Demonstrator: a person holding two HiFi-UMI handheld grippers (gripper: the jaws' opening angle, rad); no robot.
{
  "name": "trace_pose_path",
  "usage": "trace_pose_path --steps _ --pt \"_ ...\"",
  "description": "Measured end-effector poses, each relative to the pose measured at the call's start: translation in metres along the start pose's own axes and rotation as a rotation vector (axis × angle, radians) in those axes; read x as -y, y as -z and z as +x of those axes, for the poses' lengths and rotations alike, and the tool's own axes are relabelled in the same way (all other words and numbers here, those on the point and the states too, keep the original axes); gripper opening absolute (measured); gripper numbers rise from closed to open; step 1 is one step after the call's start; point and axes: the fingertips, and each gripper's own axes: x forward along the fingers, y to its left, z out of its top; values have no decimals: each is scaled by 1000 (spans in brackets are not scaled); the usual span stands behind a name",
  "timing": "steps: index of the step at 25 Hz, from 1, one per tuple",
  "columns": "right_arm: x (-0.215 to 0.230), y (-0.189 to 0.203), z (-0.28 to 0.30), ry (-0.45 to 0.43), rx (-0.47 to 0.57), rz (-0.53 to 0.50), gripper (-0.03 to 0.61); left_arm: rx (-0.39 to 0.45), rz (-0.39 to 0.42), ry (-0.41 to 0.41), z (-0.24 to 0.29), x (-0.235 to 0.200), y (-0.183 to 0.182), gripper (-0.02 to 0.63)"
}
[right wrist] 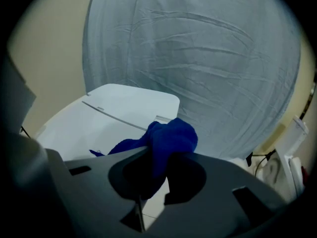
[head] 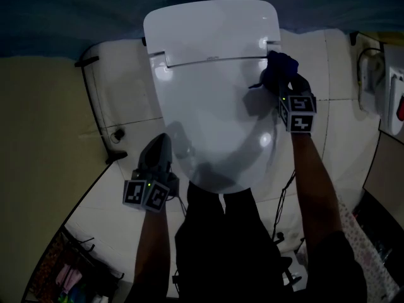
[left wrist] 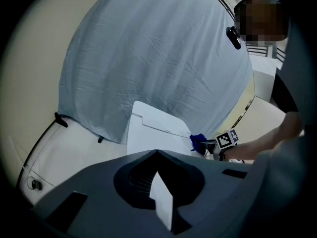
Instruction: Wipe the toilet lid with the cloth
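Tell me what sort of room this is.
Probably a bathroom or toilet room. A white toilet with its glossy lid closed stands on pale floor tiles, and a dark blue cloth sits near the lid's hinge. The grey-blue fabric sheet hung behind hints at a staged set.

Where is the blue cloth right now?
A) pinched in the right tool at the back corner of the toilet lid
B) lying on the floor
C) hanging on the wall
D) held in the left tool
A: the blue cloth is bunched between the closed jaws of the right tool, at the back right corner of the toilet lid; the left tool holds nothing.
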Motion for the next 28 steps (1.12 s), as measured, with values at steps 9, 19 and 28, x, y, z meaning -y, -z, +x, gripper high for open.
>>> trace_pose_path --steps 9,19,28 --pt "-103 -59 -39 -112 149 -30 55 29 -48 -42 -32 -30 4 -8" --pt "-361 -111 -57 -548 215 28 55 54 -77 -99 -75 -63 3 -8" --pt "-359 -50 -8 -489 27 -9 55 51 -120 -138 -78 -71 22 -8"
